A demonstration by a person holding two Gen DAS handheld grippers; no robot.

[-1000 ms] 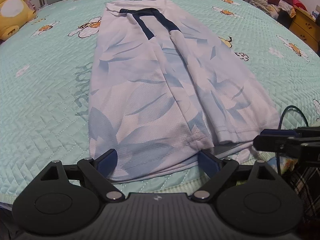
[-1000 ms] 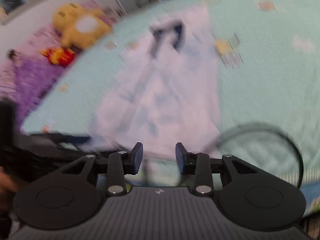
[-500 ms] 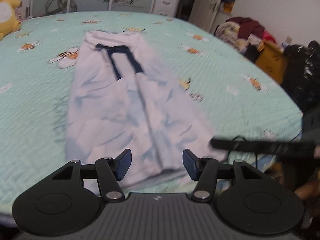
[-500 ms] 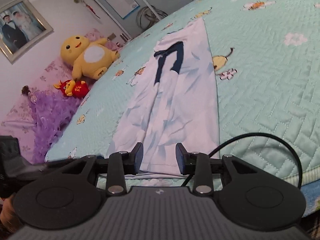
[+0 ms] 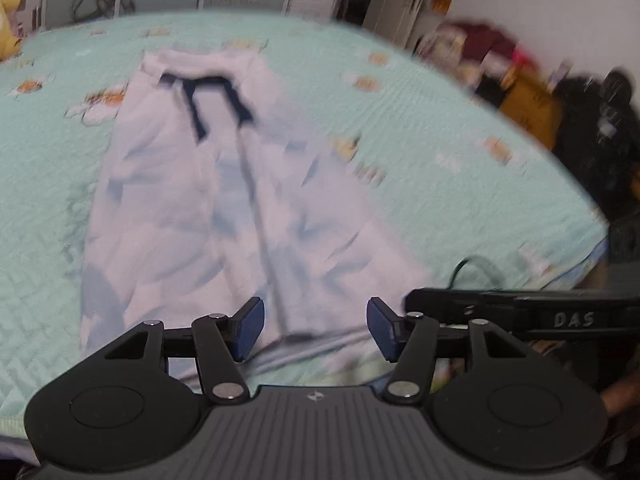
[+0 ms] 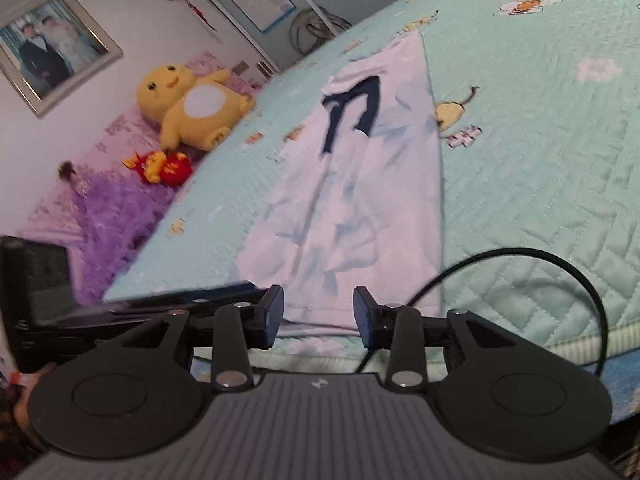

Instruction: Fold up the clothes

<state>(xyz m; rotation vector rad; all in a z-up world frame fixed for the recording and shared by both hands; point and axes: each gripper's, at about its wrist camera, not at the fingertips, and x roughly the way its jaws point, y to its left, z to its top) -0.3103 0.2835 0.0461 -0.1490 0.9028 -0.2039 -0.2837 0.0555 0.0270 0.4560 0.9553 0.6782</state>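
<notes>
Fingers on my left gripper (image 5: 315, 330) and right gripper (image 6: 318, 317) gape empty above the pale blue-printed garment's (image 5: 224, 216) hem; pinching one layer risks skewing my fold.

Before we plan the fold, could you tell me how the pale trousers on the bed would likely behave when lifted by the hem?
The trousers lie flat with soft creases, so probably floppy and light. They would likely drape and sag between two grips; the quilted bedspread may drag on them.
</notes>
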